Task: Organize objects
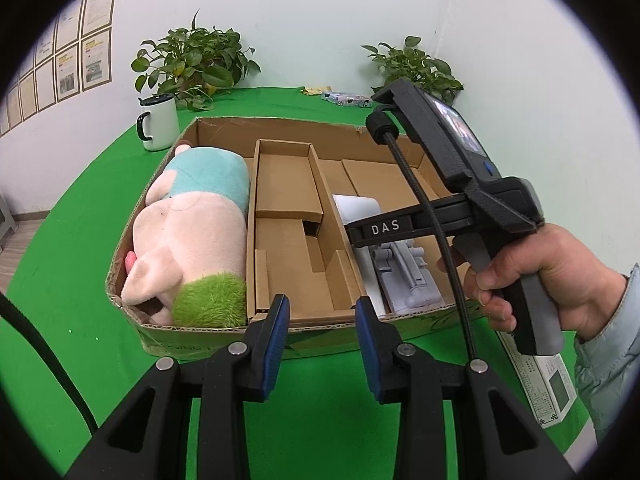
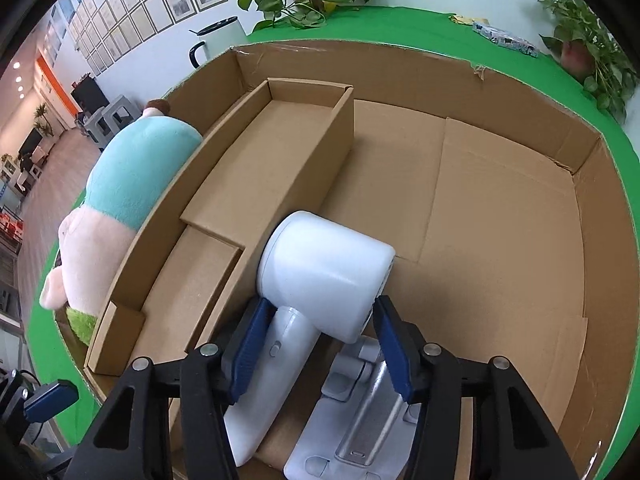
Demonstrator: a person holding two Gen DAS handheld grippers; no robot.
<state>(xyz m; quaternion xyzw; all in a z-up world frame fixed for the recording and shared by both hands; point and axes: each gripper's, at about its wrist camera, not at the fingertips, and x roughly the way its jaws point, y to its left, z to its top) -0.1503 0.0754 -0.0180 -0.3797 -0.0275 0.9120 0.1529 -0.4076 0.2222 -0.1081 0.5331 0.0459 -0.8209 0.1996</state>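
Right gripper [image 2: 320, 344] open around white hair dryer [image 2: 320, 276] lying in cardboard box's [image 1: 280, 128] right compartment beside grey stand [image 2: 360, 412], left gripper [image 1: 322, 344] open, empty, hovering at box front, plush pig [image 1: 192, 232] in left compartment.

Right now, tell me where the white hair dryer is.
The white hair dryer lies in the cardboard box, in its right-hand section beside the grey stand, just ahead of the open right claw in the right wrist view.
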